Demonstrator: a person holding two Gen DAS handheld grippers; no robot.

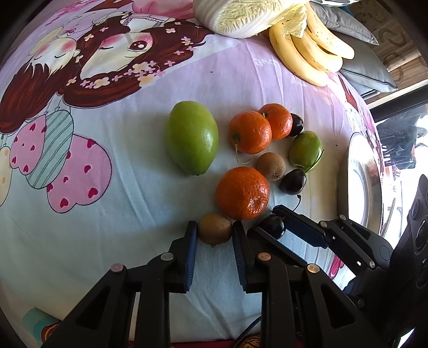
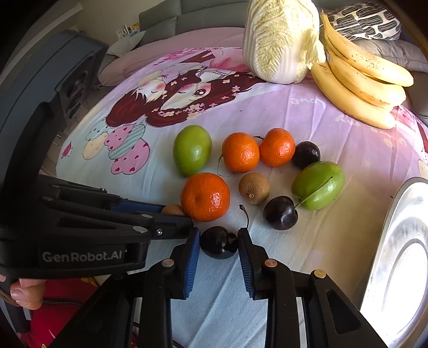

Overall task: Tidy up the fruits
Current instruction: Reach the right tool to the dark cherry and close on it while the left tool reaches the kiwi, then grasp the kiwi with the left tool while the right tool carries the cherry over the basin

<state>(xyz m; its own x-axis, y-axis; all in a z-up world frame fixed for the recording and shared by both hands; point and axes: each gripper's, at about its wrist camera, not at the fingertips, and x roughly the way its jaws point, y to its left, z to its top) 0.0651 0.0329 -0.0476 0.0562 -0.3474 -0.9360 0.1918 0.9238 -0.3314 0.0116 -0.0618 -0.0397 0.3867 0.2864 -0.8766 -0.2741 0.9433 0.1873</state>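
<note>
The left hand-held gripper (image 1: pixel 214 231) pinches a small brown kiwi (image 1: pixel 214 229) between its blue pads, the fruit resting on the cartoon-printed sheet (image 1: pixel 107 227) of the bed. Just beside it, the right hand-held gripper (image 2: pixel 218 242) is closed on a dark cherry (image 2: pixel 218 242) whose stem curls up from its top; the two tools nearly touch.

The near tangerine (image 1: pixel 242 192) serves as landmark. It sits directly beyond both grippers, touching the held kiwi and crowding the gap between the tools. Beyond it to the right lies a second kiwi (image 1: pixel 270 166), fuzzy and tan, with another dark cherry (image 1: pixel 293 182) beside that. Farther right is a small green fruit (image 1: pixel 305 148) with a long stem. Behind the landmark are two more tangerines (image 1: pixel 250 132), side by side, with a third dark fruit (image 1: pixel 296 124) tucked against the farther one. To its left, apart, lies a large green fruit (image 1: pixel 191 137), smooth and oval. Far behind stand a napa cabbage (image 1: pixel 240 16) and a bunch of bananas (image 1: pixel 307 50). Well to the right, at the bed's edge, rests a shiny metal tray (image 2: pixel 396 254).
</note>
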